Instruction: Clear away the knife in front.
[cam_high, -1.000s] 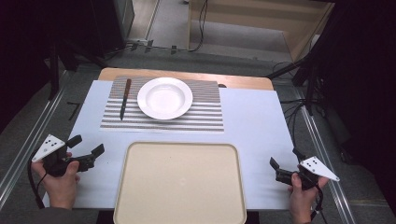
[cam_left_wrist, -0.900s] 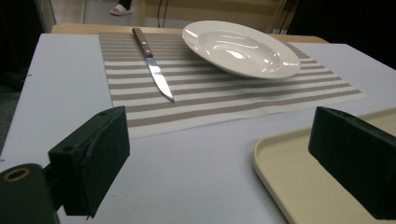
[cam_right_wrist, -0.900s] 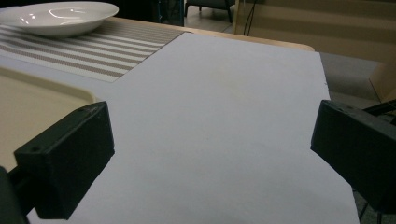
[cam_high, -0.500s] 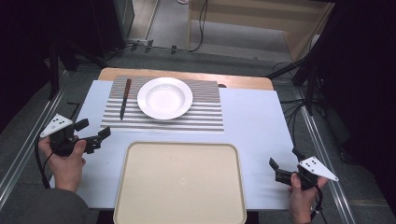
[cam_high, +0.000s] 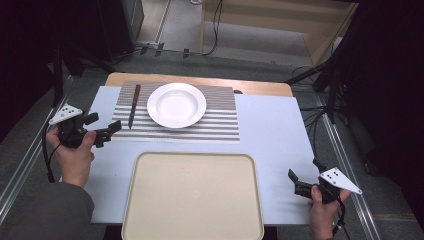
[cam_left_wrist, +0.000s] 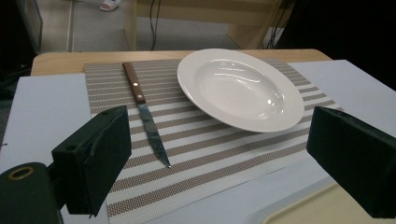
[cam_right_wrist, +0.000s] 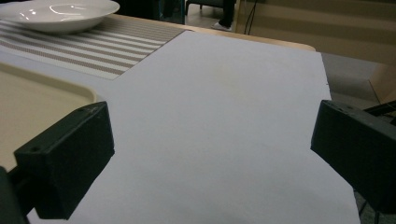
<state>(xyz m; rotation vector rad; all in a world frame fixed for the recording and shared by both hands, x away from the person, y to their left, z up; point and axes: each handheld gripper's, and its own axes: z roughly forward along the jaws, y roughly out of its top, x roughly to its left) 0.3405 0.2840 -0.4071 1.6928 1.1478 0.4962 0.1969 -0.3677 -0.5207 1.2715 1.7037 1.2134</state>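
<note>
Left gripper (cam_high: 102, 131) at the mat's near left corner, jaws spread wide and empty.

Its own view shows the knife (cam_left_wrist: 145, 119) on the striped mat (cam_left_wrist: 210, 149), left of the plate (cam_left_wrist: 240, 88), tip pointing back between the jaws. Right gripper (cam_high: 296, 182), beside the tray (cam_high: 192, 200), gapes over bare table (cam_right_wrist: 224, 116).

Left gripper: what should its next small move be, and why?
Probably ease the left gripper forward and down over the knife. Its jaws are open and empty, the knife lies flat on the striped placemat just ahead, and the plate sits beside it.
</note>
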